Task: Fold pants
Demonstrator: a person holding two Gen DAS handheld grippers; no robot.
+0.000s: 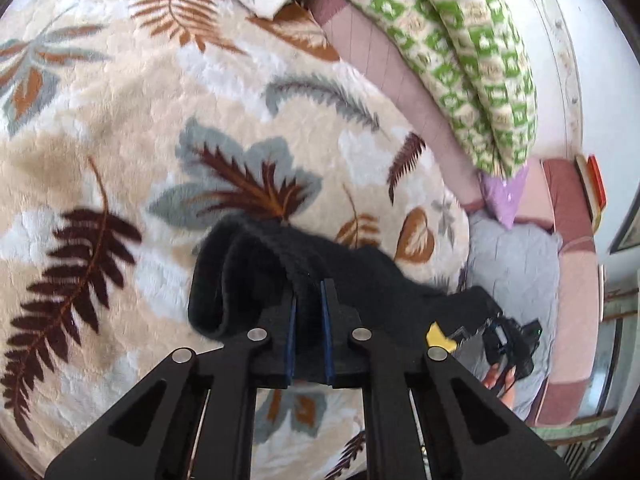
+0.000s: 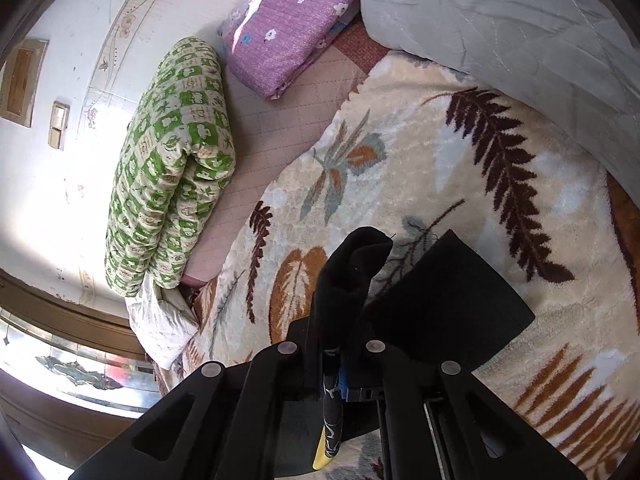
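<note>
Your left tongs (image 1: 310,300) are nearly closed, pinching a thick ribbed band of the black pants (image 1: 256,276) between the blue pads; it looks like the waistband or a bunched hem, though you cannot tell which. Your right tongs (image 2: 340,344) are clamped tight on another bunch of the same cloth, which stands up in a soft peak above the fingers. Between the 2 grips the pants hang lifted above the leaf-patterned blanket (image 1: 120,120) on the bed.

Expect the fabric to handle as soft, limp and fairly light, with a fuzzy knit that should not slip in the pads. It will sag and crease wherever you leave it unsupported, so hold at the thick edges or corners and keep the span between your hands taut.

The left view shows the cloth trailing off to the right toward the right tongs (image 1: 508,344), with a yellow tag (image 1: 438,336) beside it. Only the right view shows a flat dark panel of the pants (image 2: 452,304) spread near the blanket, and the folded green quilt (image 2: 172,168) and purple bedding (image 2: 288,28) well apart from the work
</note>
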